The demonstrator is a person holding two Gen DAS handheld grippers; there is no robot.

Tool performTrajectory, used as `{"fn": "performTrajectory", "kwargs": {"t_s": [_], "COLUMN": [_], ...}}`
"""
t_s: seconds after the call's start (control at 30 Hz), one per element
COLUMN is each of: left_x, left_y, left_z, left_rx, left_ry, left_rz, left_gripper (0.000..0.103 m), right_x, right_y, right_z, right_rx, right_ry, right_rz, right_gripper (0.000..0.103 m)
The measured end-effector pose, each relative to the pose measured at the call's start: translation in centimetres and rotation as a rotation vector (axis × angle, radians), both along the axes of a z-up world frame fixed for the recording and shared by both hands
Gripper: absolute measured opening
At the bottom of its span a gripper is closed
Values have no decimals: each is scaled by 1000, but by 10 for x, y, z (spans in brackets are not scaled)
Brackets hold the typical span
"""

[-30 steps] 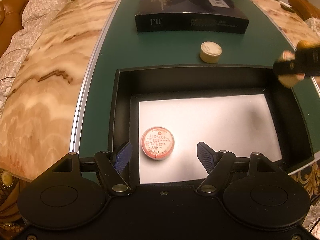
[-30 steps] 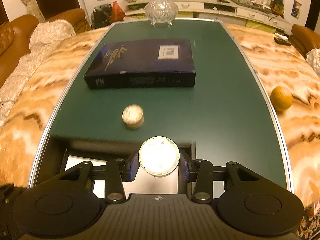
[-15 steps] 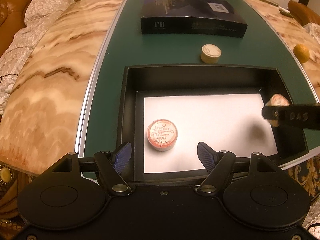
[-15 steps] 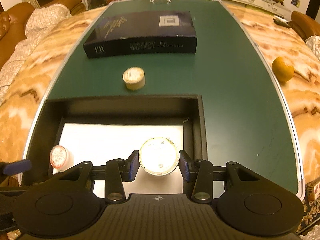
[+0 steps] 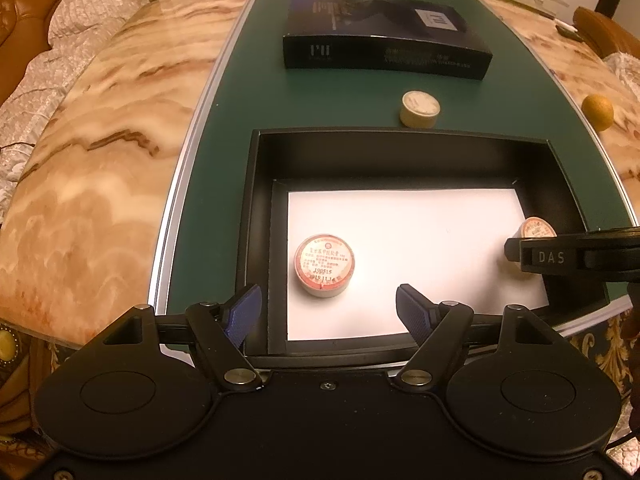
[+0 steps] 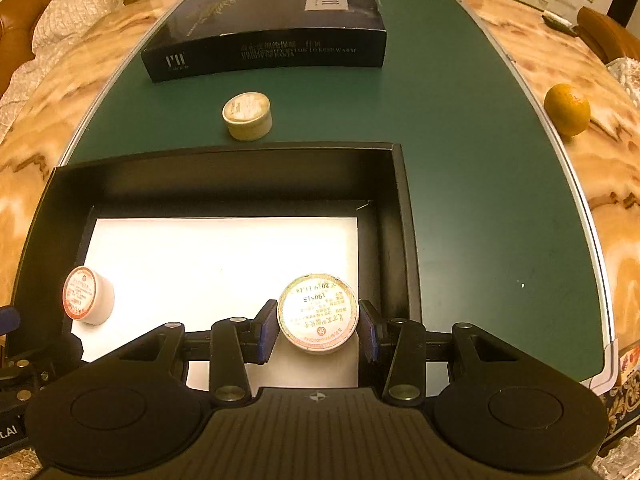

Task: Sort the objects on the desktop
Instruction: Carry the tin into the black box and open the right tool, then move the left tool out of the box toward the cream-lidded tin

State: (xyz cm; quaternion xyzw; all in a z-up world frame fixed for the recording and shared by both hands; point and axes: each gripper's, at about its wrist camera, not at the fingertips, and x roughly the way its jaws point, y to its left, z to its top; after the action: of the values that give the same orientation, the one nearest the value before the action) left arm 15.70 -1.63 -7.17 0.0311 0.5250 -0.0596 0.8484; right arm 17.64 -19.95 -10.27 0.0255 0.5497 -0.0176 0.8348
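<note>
Right gripper (image 6: 318, 326) clamped on small round cream tin w/ printed paper lid (image 6: 318, 312), fingers (image 6: 267, 330) pressing its side walls, tin low over white liner at near-right corner of open black box (image 6: 402, 216). Looked light, rigid, smooth-walled; prob. slippery if pinched high, so best taken across the middle of the side wall, lid up. Left gripper (image 5: 329, 310) w/ fingers (image 5: 242, 312) apart, having just widened, nothing between them; second round tin w/ red-rimmed label (image 5: 324, 265) lay just beyond, on liner at box's near-left. Third plain cream round tin (image 6: 247, 116) sat on green bench mat (image 6: 460, 160) just past box's far wall, not yet sorted. Dark flat carton (image 6: 268, 36) farther back, orange fruit (image 6: 567, 109) on marble-pattern bench (image 6: 560, 48) at right, well apart. Right box wall close beside held tin: likely snag for right finger on release.
</note>
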Motion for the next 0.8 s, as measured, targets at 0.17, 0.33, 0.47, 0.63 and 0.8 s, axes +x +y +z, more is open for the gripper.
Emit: {"fn": "performTrajectory", "kwargs": {"t_s": [0.17,0.33,0.47,0.63,0.8], "left_x": [1,1,1,2,5], "left_y": [1,3,3,1,-2], "left_z": [0,1,3,4,6], "left_rx": [-7,-13,-14,-6,5], "left_ry": [3,2,-2,-6,-13], "left_rz": [1,3,2,1,-2], "left_gripper": [74,74,75,76,78], "right_x": [1,3,4,4,0], "right_y": [5,11,12,10,8], "right_z": [-2,-4,-4,-2,2], "right_rx": [-27,-45,-49,-44,-28], "right_ry": [7,21,19,8,-6], "right_rz": [9,16,4,-2,-4], "right_gripper": [45,45,50,55,55]}}
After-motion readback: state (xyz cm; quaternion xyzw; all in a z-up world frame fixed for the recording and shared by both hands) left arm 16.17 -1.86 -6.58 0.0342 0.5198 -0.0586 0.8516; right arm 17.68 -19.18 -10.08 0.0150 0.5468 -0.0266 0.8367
